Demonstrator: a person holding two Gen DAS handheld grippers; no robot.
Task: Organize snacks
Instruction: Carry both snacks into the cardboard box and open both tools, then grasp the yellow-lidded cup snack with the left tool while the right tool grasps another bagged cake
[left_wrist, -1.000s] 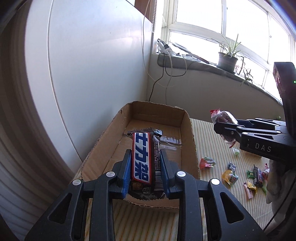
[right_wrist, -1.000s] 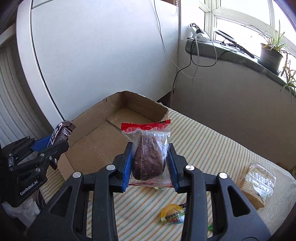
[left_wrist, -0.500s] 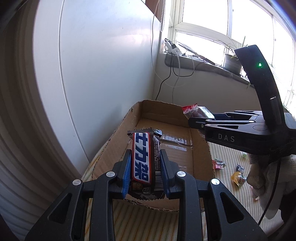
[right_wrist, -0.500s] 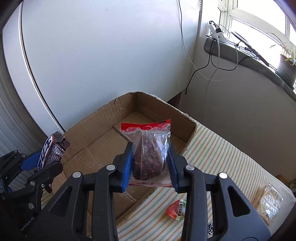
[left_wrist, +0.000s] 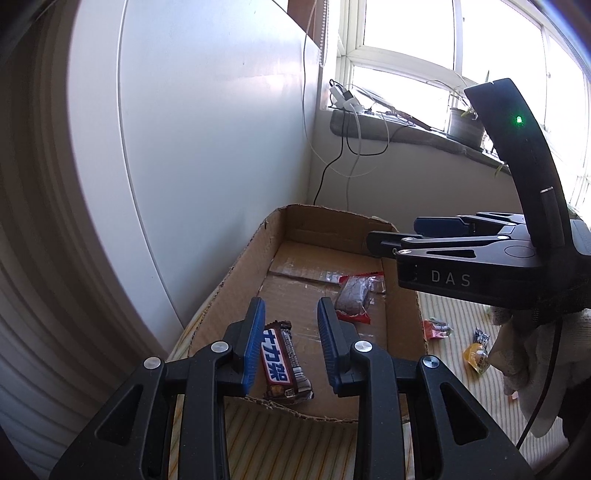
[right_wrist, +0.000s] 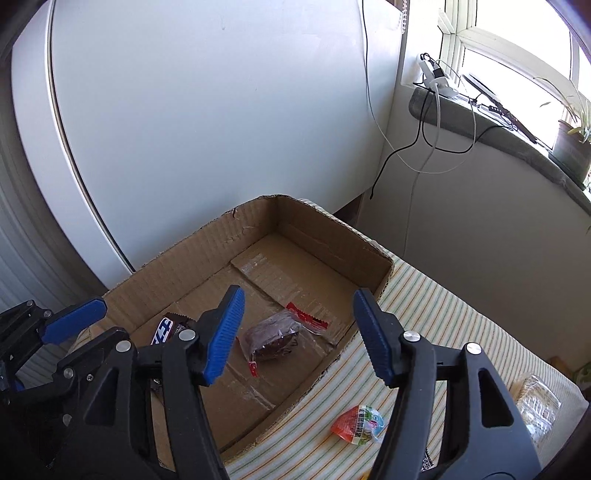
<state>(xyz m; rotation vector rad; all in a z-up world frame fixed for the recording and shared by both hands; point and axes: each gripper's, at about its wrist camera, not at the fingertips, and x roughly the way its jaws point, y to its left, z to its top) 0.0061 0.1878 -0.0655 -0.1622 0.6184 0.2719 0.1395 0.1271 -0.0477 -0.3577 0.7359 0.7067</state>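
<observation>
hovering left gripper (left_wrist: 291, 343), right gripper (right_wrist: 297, 336) spread, box (right_wrist: 258, 229)

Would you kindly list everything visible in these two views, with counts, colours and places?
cardboard box: one, brown, open-topped, on the striped cloth by the white wall.
chocolate bar: one, brown wrapper with a blue and white label, in the box near its front edge.
packaged cake: one, dark brown in a clear wrapper with red ends, on the box floor.
small sweets: several, red, yellow and dark, on the cloth right of the box.
clear packet: one, on the cloth at far right.
potted plant: one, on the windowsill.
cables: several, black and white, hanging from the sill.
left gripper: open, above the chocolate bar.
right gripper: open, above the cake.
</observation>
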